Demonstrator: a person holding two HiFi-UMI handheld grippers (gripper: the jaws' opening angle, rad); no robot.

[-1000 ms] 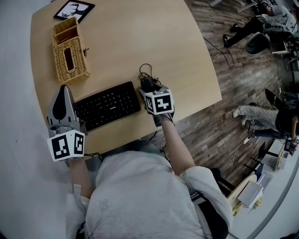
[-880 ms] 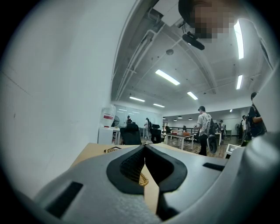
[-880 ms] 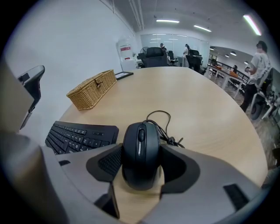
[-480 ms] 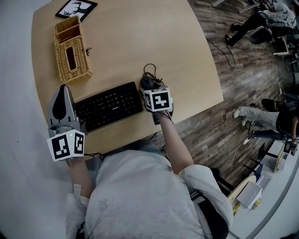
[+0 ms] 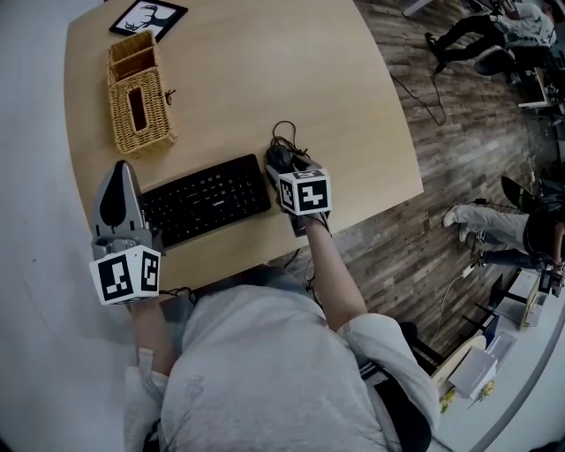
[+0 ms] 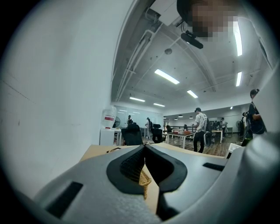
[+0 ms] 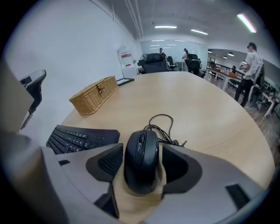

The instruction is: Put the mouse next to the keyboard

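A black wired mouse point(image 5: 279, 159) lies on the wooden table point(image 5: 265, 71), just right of the black keyboard point(image 5: 205, 199). My right gripper point(image 5: 287, 169) is at the mouse from the near side. In the right gripper view the mouse point(image 7: 141, 159) sits between the two pads with thin gaps of wood showing beside it, so the gripper point(image 7: 141, 165) stands open. The keyboard point(image 7: 81, 135) is close on its left. My left gripper point(image 5: 120, 177) rests at the keyboard's left end, its jaws together with nothing in them point(image 6: 144, 148).
The mouse's coiled cable point(image 5: 284, 132) lies just beyond it. A wicker basket point(image 5: 139, 95) and a framed picture point(image 5: 147, 18) stand at the far left corner. The table's rounded edge point(image 5: 402, 190) is close on the right, with floor beyond.
The right gripper has slid back slightly toward me and to the right, while the mouse has stayed where it was. The left gripper has not moved.
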